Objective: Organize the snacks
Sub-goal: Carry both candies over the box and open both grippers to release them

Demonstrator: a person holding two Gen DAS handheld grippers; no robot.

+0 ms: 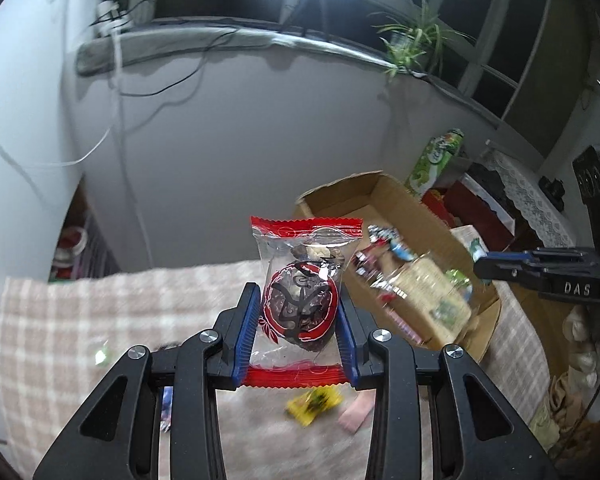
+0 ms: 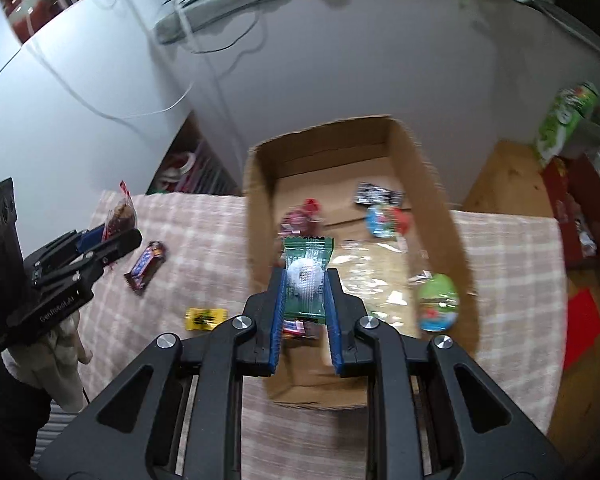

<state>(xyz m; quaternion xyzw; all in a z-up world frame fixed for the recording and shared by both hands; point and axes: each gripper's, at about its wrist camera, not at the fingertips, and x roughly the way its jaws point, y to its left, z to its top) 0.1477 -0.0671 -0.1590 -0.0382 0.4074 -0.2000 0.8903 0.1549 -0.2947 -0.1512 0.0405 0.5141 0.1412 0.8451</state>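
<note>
In the left wrist view, a clear packet with red crimped ends [image 1: 300, 300], holding a dark round sweet, is gripped upright between the blue pads of the left gripper [image 1: 299, 304], raised above a pink checked cloth [image 1: 100, 320]. On the cloth below, near the gripper, a yellow wrapped candy [image 1: 314, 402] and a pink piece [image 1: 356, 414] are seen, both blurred. To the right, an open cardboard box [image 1: 380, 192] holds several wrapped snacks, and the tip of the right gripper [image 1: 496, 266] reaches in from the right edge above the box. A green tube-shaped can [image 1: 436, 160] stands beyond the box, and a potted plant [image 1: 414, 46] sits on the far ledge. In the right wrist view, a green packet [image 2: 305, 280] with a white round sweet inside is clamped between the fingers of the right gripper [image 2: 305, 284], held above the near part of the box [image 2: 260, 208]. Inside the box, a green and blue oval packet [image 2: 438, 302], a blue and red wrapper [image 2: 384, 220], a black wrapper [image 2: 376, 194] and a red sweet [image 2: 300, 218] are scattered. On the cloth [image 2: 200, 240] to the left lie a chocolate bar [image 2: 146, 268] and the yellow candy [image 2: 205, 318]. The left gripper [image 2: 112, 232] is seen at the far left, closed on its packet [image 2: 120, 212].
</note>
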